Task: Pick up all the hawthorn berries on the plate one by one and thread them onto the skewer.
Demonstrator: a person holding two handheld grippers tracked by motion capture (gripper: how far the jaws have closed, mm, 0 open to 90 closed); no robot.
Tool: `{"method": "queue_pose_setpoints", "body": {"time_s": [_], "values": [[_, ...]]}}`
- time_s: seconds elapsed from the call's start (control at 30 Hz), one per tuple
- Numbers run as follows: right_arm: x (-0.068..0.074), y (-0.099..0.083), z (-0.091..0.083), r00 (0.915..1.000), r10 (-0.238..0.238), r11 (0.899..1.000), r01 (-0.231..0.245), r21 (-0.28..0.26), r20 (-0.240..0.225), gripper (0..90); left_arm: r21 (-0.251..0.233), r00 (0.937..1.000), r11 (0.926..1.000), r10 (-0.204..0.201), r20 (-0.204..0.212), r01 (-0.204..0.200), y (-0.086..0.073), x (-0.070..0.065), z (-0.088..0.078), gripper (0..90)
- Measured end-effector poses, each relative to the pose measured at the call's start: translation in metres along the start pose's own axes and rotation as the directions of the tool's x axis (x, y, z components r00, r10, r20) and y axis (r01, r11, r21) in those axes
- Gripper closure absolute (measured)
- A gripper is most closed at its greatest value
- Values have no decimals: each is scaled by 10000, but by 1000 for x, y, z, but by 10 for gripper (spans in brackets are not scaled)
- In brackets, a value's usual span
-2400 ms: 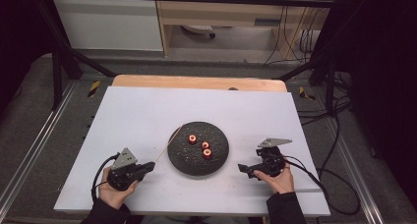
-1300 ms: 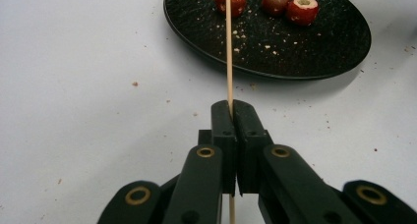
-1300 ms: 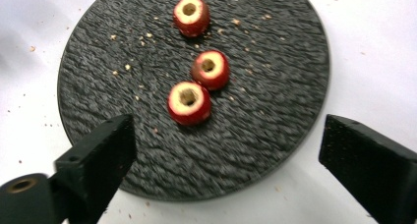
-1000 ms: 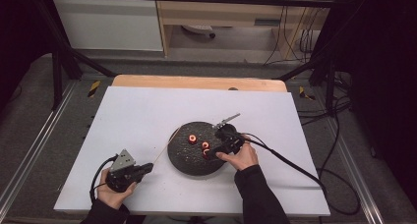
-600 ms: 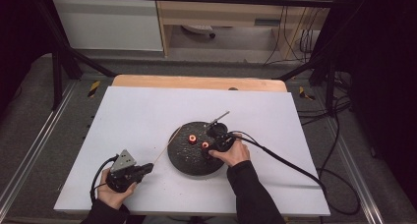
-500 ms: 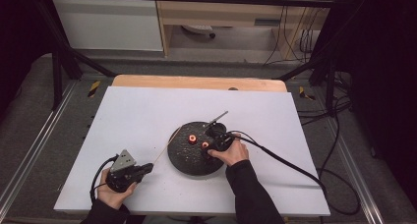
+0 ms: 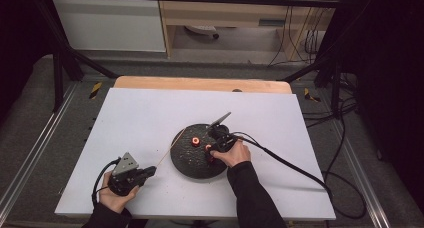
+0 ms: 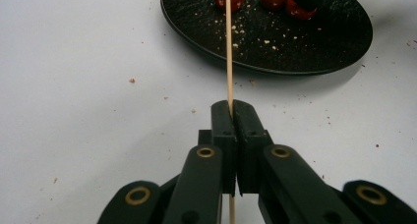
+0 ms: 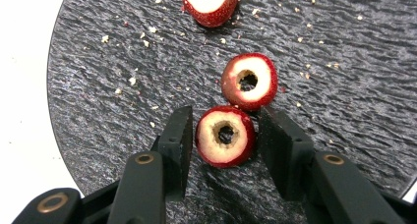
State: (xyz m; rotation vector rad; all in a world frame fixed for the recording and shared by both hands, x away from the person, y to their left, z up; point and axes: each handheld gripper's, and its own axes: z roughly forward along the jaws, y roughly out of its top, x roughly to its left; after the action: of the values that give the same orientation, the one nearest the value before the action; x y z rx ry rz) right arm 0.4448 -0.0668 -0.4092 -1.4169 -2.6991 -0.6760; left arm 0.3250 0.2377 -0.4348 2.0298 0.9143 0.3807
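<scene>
Slate-like texture marks the round black plate [image 7: 192, 165] at the middle of my white table [image 7: 145, 113] in the high view. My left gripper [image 7: 142, 174] lies low near the table's front edge with a thin wooden skewer [image 7: 167, 150] running from it up toward the plate's rim. My right gripper [image 7: 212, 150] sits over the plate, beside a small red fruit [image 7: 195, 141].

Left gripper view: my fingers [image 8: 231, 118] are clenched flat together on the skewer [image 8: 228, 52], a pale straight stick that reaches over the glossy plate rim [image 8: 265, 69]. Crumbs dot the plate and the smooth table [image 8: 88, 86].

Right gripper view: three cored red fruits lie in a row on the rippled, matte plate [image 9: 113, 52], each a red-skinned ring with pale flesh and a dark hole. My fingers [image 9: 177, 135] have just been closing and stand on either side of the nearest fruit [image 9: 225, 135]; the left one is at its skin, a slim gap shows at the right, so it's not gripped. The middle fruit [image 9: 249, 80] touches it; the far fruit [image 9: 210, 3] is apart.
</scene>
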Motion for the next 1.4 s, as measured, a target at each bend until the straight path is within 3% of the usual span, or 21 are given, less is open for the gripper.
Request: {"method": "queue_pose_setpoints", "body": {"time_s": [0.57,0.77,1.13,1.4], "values": [[-1,2,1,9991,417,9987,-414,298,-101,606,10,10000,10000,35,18,-35,0,-1,0,880],[0,1,-5,9988,436,9990,-434,122,-241,609,-11,10000,10000,36,14,-36,0,-1,0,880],[4,-3,-25,9986,233,9943,-281,-1031,-473,610,-64,10000,10000,40,15,-40,0,-2,-1,880],[5,-11,-33,9967,123,9746,-298,-2220,-798,611,-106,10000,9999,43,2,-43,0,-3,-1,880]]}}
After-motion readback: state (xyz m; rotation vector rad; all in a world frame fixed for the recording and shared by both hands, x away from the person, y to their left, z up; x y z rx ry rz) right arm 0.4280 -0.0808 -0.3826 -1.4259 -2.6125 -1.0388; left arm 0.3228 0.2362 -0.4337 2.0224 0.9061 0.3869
